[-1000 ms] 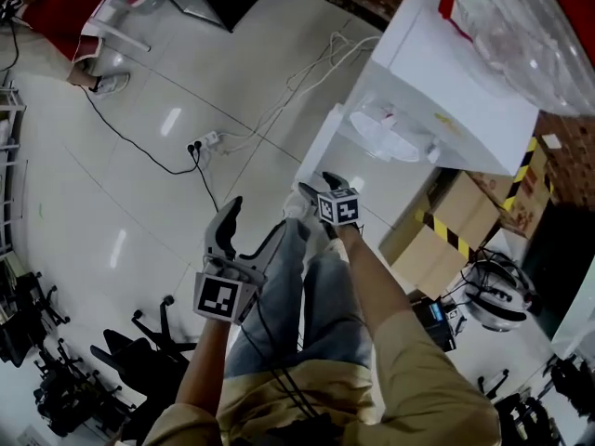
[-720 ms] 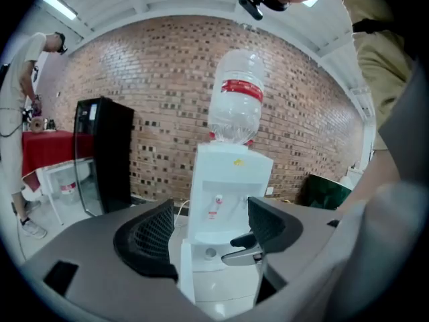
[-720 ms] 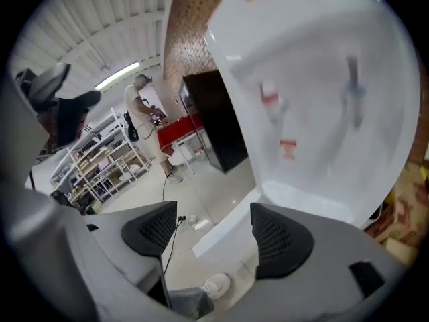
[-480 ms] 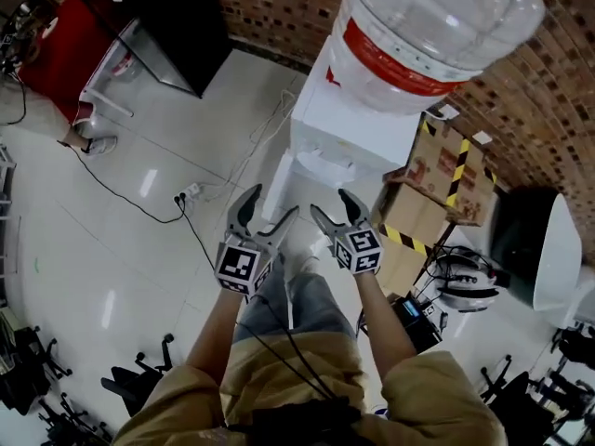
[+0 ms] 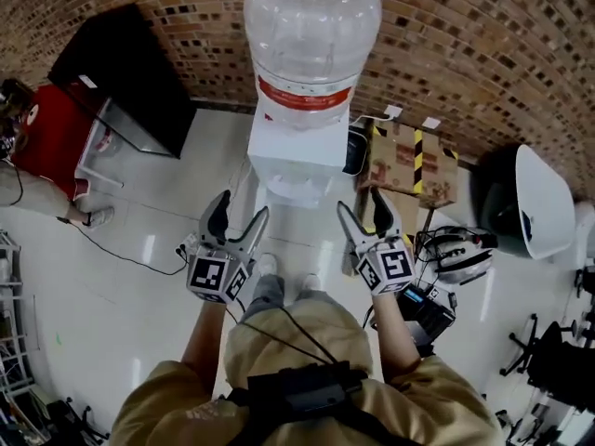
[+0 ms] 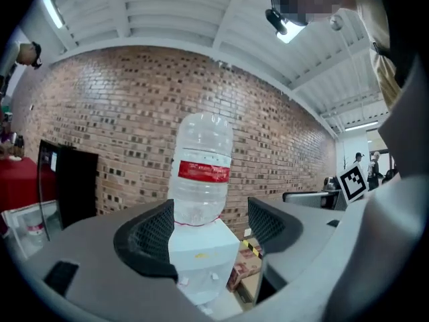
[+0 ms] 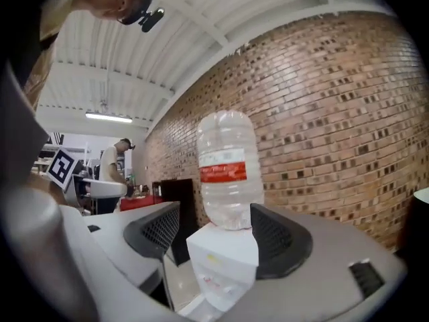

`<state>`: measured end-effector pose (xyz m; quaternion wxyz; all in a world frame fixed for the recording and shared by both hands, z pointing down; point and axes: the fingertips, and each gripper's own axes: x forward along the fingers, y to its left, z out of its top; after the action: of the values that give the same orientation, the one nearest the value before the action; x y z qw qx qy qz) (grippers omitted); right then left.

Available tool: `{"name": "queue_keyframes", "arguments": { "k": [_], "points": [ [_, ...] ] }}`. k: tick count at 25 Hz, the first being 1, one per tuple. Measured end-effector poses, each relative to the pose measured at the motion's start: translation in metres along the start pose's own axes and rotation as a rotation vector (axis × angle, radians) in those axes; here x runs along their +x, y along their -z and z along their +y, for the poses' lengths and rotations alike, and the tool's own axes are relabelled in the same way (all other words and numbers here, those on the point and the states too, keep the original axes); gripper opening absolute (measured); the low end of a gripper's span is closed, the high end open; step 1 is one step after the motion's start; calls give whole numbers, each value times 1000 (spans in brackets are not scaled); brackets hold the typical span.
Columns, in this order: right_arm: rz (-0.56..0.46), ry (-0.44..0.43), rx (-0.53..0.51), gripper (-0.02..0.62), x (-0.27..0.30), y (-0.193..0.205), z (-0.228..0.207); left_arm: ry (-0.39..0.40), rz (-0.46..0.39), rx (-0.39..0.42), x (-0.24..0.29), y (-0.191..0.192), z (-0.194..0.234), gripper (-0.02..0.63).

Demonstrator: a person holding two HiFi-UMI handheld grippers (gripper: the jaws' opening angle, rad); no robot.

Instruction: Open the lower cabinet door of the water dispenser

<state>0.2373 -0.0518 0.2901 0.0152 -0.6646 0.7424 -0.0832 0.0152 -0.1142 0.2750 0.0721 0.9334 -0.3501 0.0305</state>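
The white water dispenser (image 5: 296,161) stands against the brick wall with a clear bottle (image 5: 311,40) with a red label on top. Its lower cabinet door is hidden from above. I stand in front of it, apart from it. My left gripper (image 5: 240,214) is held open at the left and my right gripper (image 5: 361,204) at the right; the right jaws are closing with nothing between them. Each gripper view frames the dispenser (image 6: 201,257) (image 7: 224,260) and bottle (image 6: 201,173) (image 7: 228,180) in the distance between the left gripper (image 6: 208,237) and right gripper (image 7: 214,237) jaws.
Cardboard boxes with yellow-black tape (image 5: 409,161) stand right of the dispenser. A black cabinet (image 5: 130,77) and a red table (image 5: 51,133) are at the left. A power strip with cables (image 5: 186,247) lies on the floor. A person (image 7: 117,163) stands far left.
Both grippers have risen from pointing at the floor to pointing level at the dispenser and have spread apart. The head view has swung to face the dispenser and wall.
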Motion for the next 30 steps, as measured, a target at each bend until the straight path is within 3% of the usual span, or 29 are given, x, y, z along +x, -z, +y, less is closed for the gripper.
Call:
{"name": "queue_keyframes", "arguments": {
  "k": [5, 11, 20, 30],
  "points": [
    [-122, 83, 15, 376, -28, -51, 1, -18, -47, 77, -12, -31, 4, 331],
    [-182, 117, -48, 374, -25, -74, 21, 0, -95, 146, -8, -52, -5, 331],
    [-177, 90, -87, 371, -19, -79, 51, 46, -97, 134, -2, -53, -29, 331],
    [-158, 99, -76, 370, -20, -75, 49, 11, -78, 97, -6, -43, -17, 331]
  ]
}}
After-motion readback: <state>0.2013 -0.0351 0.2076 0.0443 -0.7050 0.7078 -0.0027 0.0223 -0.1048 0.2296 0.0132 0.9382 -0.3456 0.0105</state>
